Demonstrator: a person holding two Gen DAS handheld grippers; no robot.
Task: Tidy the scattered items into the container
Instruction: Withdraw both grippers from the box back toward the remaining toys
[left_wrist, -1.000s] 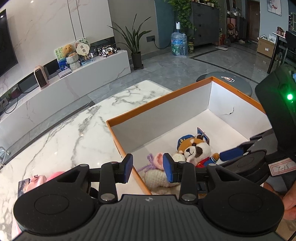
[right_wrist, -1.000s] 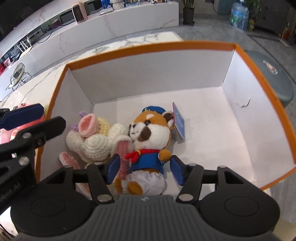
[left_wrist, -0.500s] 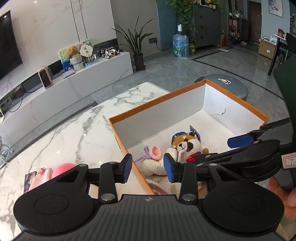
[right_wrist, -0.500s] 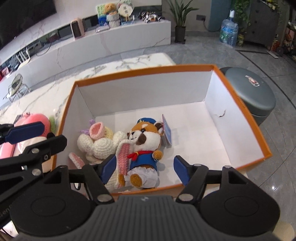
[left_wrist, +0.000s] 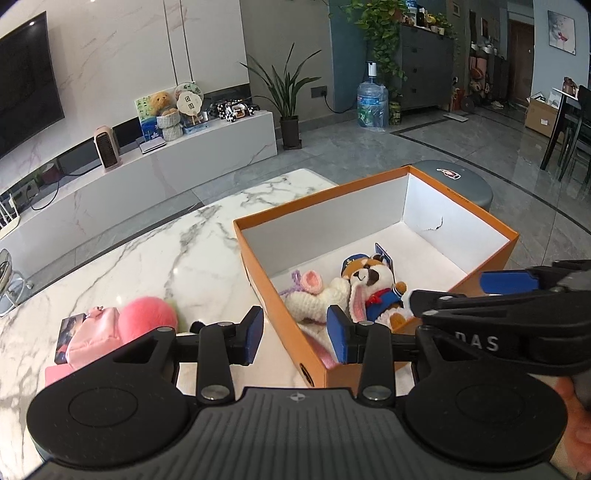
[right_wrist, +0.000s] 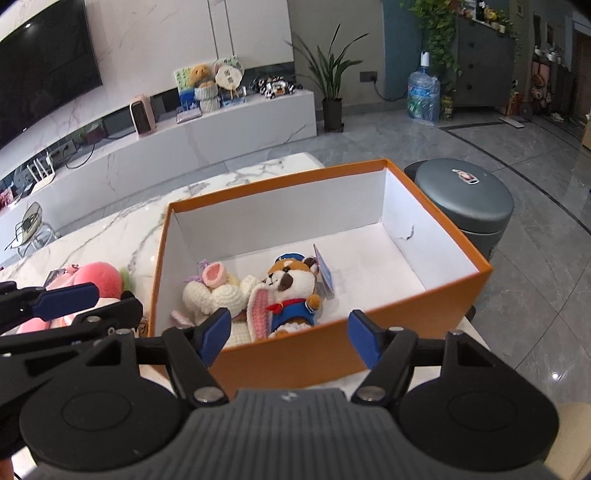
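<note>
**Both grippers empty above the box, two toys in, pink ones left on the table**

Left wrist view: left gripper (left_wrist: 295, 334) hangs over the near-left corner of the orange cardboard box with white inside (left_wrist: 458, 216), jaws parted, nothing between them. One blue pad sits over the table, the other over the box interior, so it reads as a hover, not a grasp. In the box's near-left corner lie the cream crocheted bunny with pink ears (left_wrist: 314, 301) and the brown-and-white plush dog in blue sailor outfit (left_wrist: 373, 284), touching each other; most of the box floor is bare. Outside, left of the box wall, the round pink plush (left_wrist: 147, 319) and the small pink fabric pouch (left_wrist: 92, 334) lie touching on the white grey-veined marble table (left_wrist: 177, 258). My guess: these go in next, and the left gripper is nearer. Right gripper's fingers cross the frame on the right.

Right wrist view: right gripper (right_wrist: 290, 339) also released and empty (wide gap), held in front of the box's near wall. Grey round stool (right_wrist: 465, 199) stands just beside the box's far right corner, on grey tile floor. Behind: a long white marble TV bench (right_wrist: 221, 133), potted plant (right_wrist: 332, 92), blue water bottle (right_wrist: 423, 96).
</note>
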